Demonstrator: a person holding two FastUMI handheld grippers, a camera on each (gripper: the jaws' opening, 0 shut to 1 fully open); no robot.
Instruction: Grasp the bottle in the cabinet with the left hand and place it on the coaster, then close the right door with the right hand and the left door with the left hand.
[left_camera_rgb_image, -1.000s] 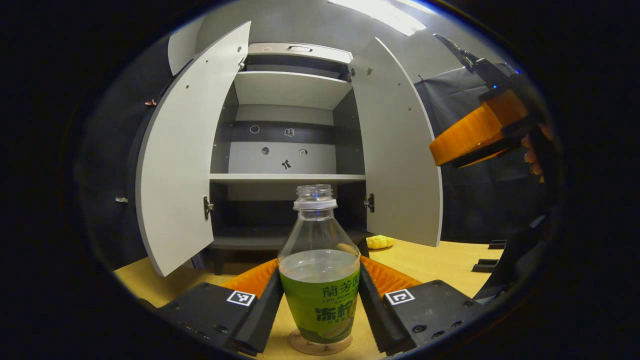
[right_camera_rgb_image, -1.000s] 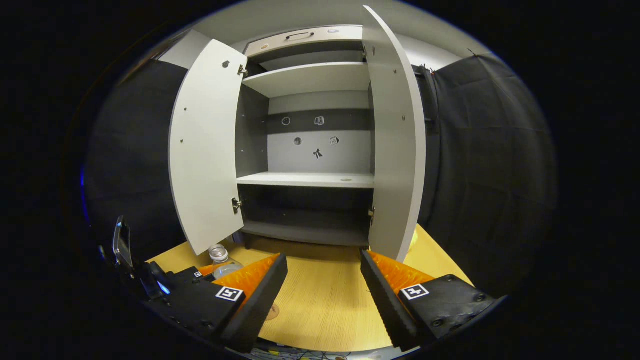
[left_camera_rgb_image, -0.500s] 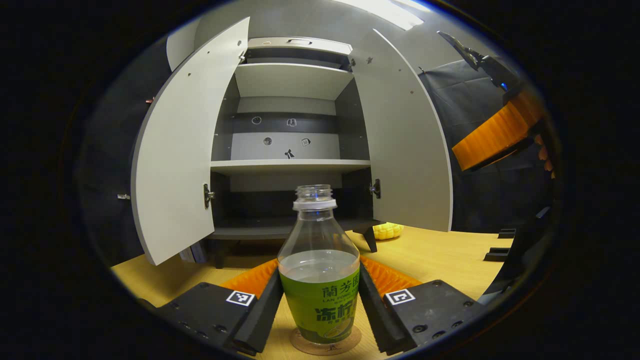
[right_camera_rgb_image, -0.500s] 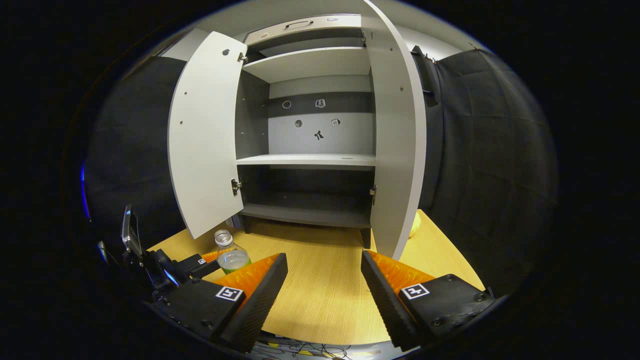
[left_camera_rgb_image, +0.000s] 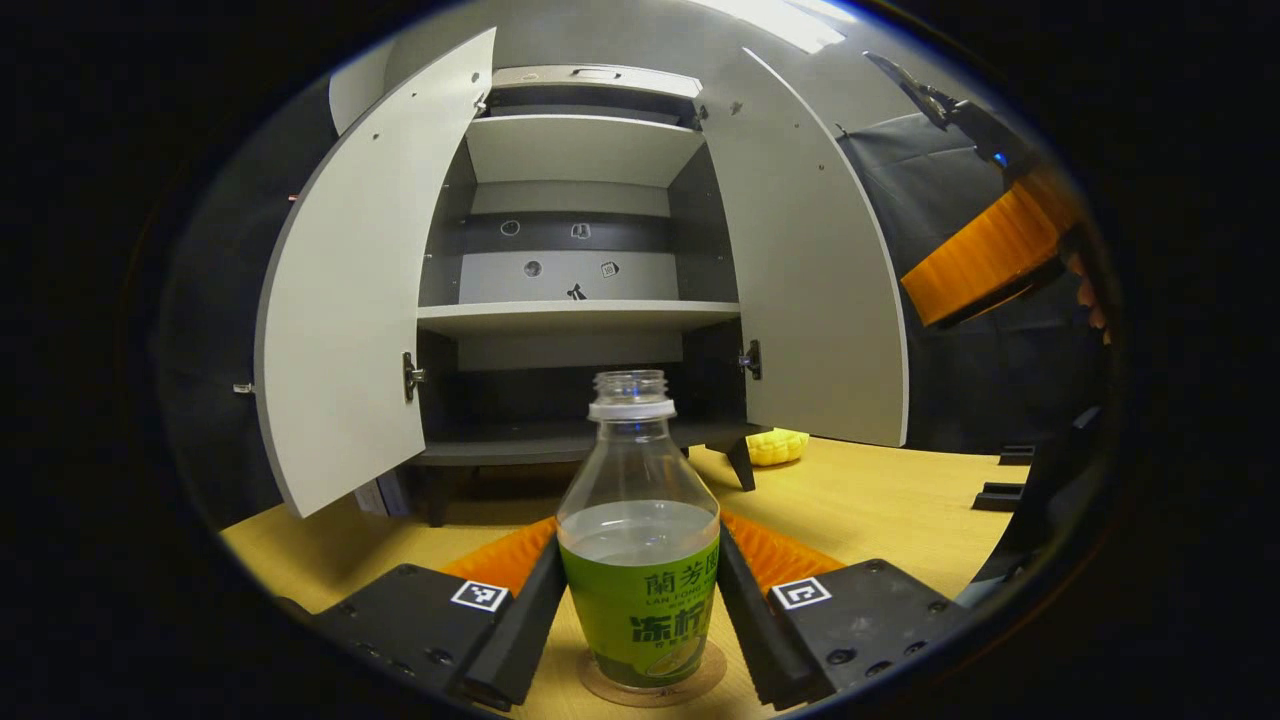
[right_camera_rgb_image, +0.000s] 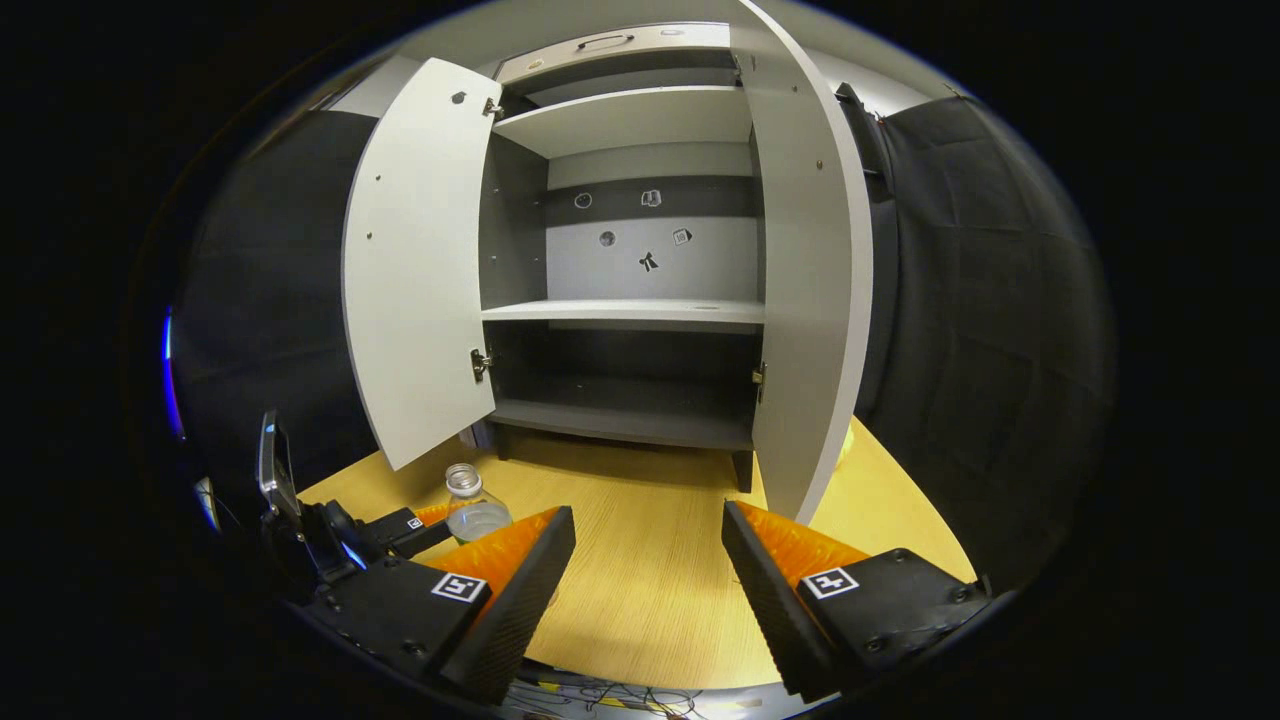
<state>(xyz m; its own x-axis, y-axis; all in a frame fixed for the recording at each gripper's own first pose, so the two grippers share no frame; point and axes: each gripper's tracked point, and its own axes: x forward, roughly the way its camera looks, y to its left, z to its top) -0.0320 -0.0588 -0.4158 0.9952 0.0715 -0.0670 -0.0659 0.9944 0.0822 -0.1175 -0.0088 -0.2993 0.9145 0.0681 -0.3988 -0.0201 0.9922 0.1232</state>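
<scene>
A clear bottle (left_camera_rgb_image: 640, 540) with a green label, uncapped and partly full, stands upright on the round coaster (left_camera_rgb_image: 700, 672) on the wooden table. My left gripper (left_camera_rgb_image: 640, 560) is shut on it, one finger pressing each side of the label. In the right gripper view the same bottle (right_camera_rgb_image: 472, 505) sits at lower left inside the left gripper (right_camera_rgb_image: 405, 530). My right gripper (right_camera_rgb_image: 648, 515) hangs open over the table in front of the cabinet, holding nothing. Both grey cabinet doors stand open: the left door (left_camera_rgb_image: 350, 330) and the right door (left_camera_rgb_image: 810, 290).
The cabinet's shelves (right_camera_rgb_image: 625, 312) hold nothing; small stickers mark its back wall. A yellow corn-like object (left_camera_rgb_image: 778, 446) lies by the cabinet's right foot. Black blocks (left_camera_rgb_image: 1000, 495) sit at the table's right edge. The right gripper (left_camera_rgb_image: 985, 265) and a hand show at the far right.
The left gripper has lowered the bottle, which now sits on the coaster. The right gripper has shifted slightly before the cabinet, still open.
</scene>
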